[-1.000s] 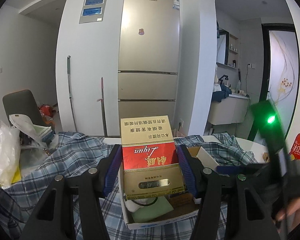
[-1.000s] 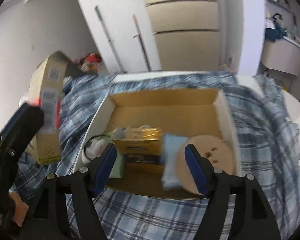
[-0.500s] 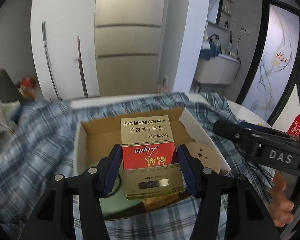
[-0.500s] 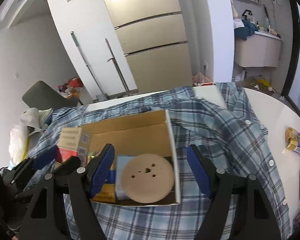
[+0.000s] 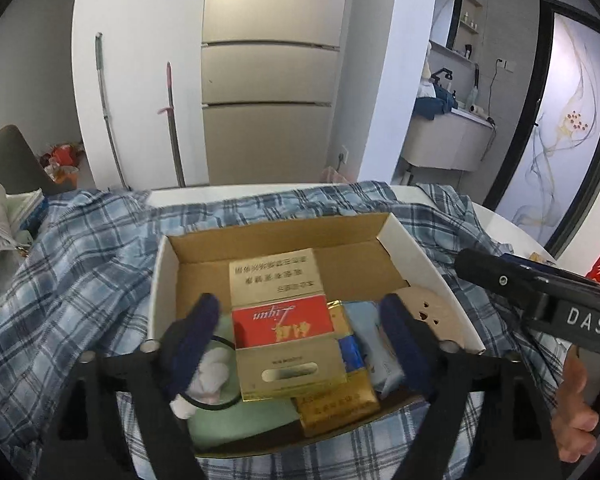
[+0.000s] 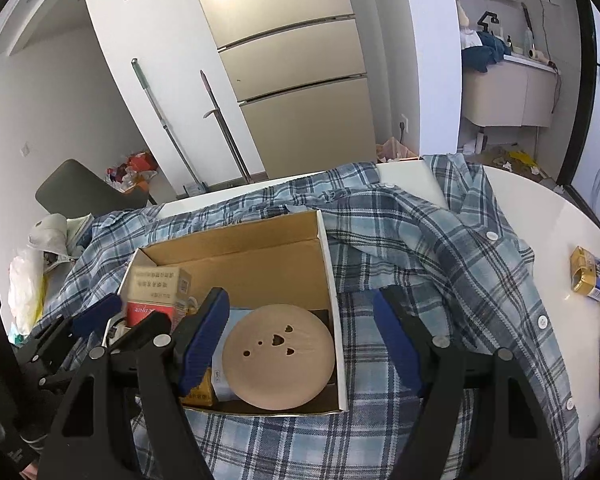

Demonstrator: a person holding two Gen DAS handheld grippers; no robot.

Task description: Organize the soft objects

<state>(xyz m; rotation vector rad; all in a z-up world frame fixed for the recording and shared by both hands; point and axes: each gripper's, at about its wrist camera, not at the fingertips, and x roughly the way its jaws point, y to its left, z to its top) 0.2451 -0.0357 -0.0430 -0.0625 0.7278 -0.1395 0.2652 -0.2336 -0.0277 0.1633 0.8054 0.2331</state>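
As my left gripper (image 5: 300, 340) opens off the red-and-gold pack (image 5: 286, 326) now resting in the cardboard box (image 5: 420, 256), I should lift straight up, right gripper (image 6: 300, 336) hovering parted and empty.

White table (image 6: 540, 216) w/ plaid shirt (image 6: 440, 248)

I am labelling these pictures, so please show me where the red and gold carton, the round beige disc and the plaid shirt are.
red and gold carton (image 5: 283, 322): left wrist view, on its red band.
round beige disc (image 6: 278, 350): right wrist view, on its flat face.
plaid shirt (image 6: 440, 248): right wrist view, on the cloth beside the box.
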